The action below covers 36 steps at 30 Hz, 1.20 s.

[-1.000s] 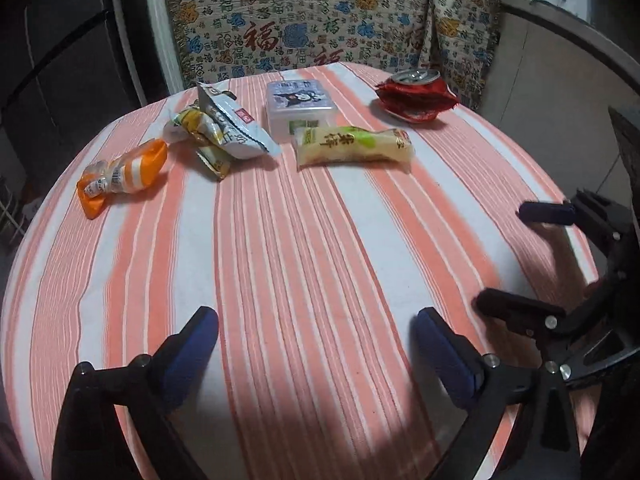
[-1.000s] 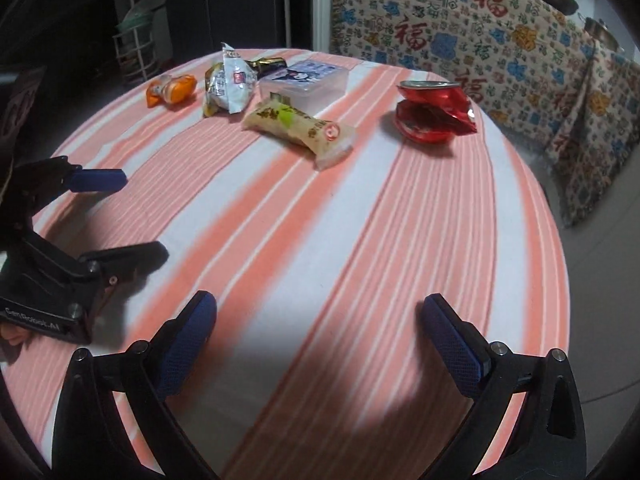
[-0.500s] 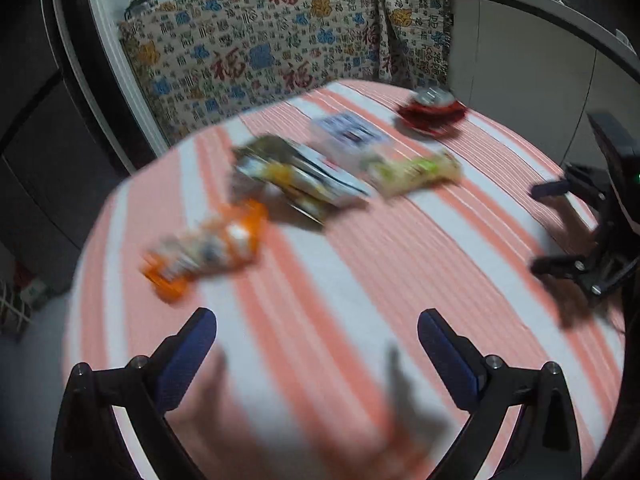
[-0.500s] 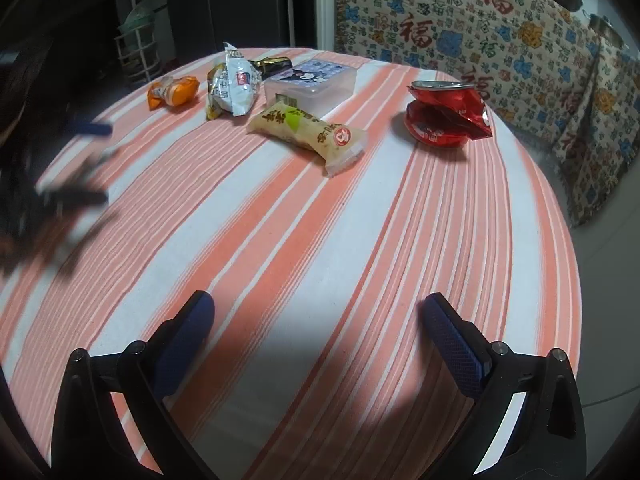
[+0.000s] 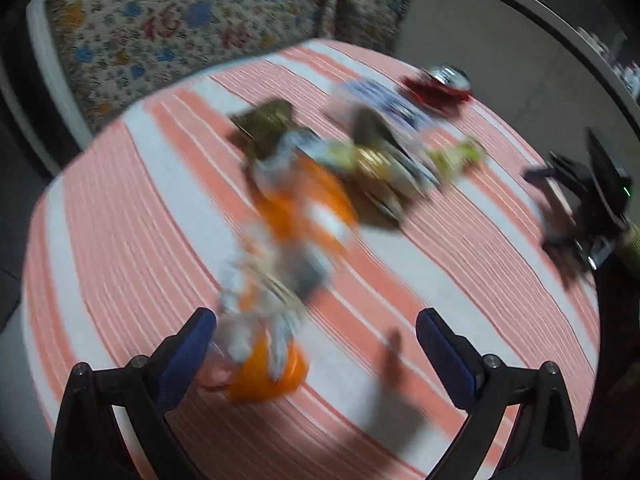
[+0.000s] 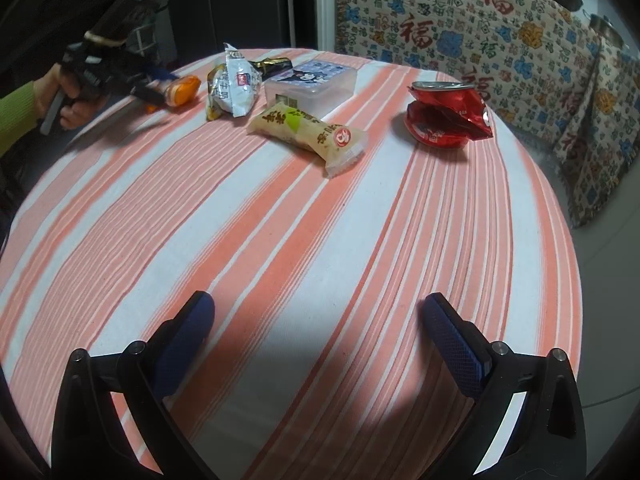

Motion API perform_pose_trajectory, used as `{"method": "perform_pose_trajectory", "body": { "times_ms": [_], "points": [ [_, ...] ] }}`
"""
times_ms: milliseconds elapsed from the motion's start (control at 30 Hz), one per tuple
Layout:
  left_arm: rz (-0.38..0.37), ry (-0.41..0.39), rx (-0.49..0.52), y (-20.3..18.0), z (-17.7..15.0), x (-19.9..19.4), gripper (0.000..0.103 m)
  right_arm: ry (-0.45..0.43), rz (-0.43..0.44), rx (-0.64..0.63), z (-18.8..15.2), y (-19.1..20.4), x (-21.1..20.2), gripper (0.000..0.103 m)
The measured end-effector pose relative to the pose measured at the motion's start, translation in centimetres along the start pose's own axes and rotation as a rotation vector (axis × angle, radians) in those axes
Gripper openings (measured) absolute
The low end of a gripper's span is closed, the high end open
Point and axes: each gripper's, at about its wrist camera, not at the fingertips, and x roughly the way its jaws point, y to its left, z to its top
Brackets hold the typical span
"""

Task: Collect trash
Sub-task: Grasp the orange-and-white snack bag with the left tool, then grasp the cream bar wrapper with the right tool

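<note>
Trash lies on a round table with an orange-and-white striped cloth point(image 6: 280, 240). An orange wrapper point(image 6: 182, 90) lies at the far left, blurred and close in the left wrist view point(image 5: 276, 280). My left gripper point(image 5: 316, 344) is open, its fingers right at the near end of the orange wrapper; it also shows in the right wrist view point(image 6: 154, 86). Beyond are a white-silver packet point(image 6: 234, 86), a yellow snack bar point(image 6: 308, 132), a clear plastic box point(image 6: 312, 82) and a crushed red can point(image 6: 446, 120). My right gripper point(image 6: 318, 340) is open and empty above the near cloth.
A patterned cloth point(image 6: 500, 40) hangs over furniture behind the table. Dark cabinets point(image 6: 240, 4) stand at the back left. The table edge drops off at the right point(image 6: 572, 240). The left wrist view is motion-blurred.
My left gripper has swung left and forward to the orange wrapper, which now fills the space before its fingers. My right gripper has stayed almost still.
</note>
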Motion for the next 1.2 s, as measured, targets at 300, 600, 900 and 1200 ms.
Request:
{"method": "perform_pose_trajectory", "body": {
  "times_ms": [300,600,900,1200],
  "points": [
    [0.187,-0.124,-0.129,-1.0,-1.3,0.1,0.101,0.002,0.057,0.039,3.7,-1.7,1.5,0.103],
    [0.256,-0.181,-0.261,-0.1,1.4,0.2,0.071,0.057,0.145,-0.163,11.1,0.6,6.0,0.084],
    [0.246,-0.205,-0.387,-5.2,-2.9,-1.7,0.047,0.056,0.077,0.105,5.0,-0.9,0.3,0.025],
    [0.270,-0.232,-0.378,-19.1,-2.6,0.5,0.050,0.020,0.077,0.314,-1.3,-1.7,-3.6,0.028]
  ]
}}
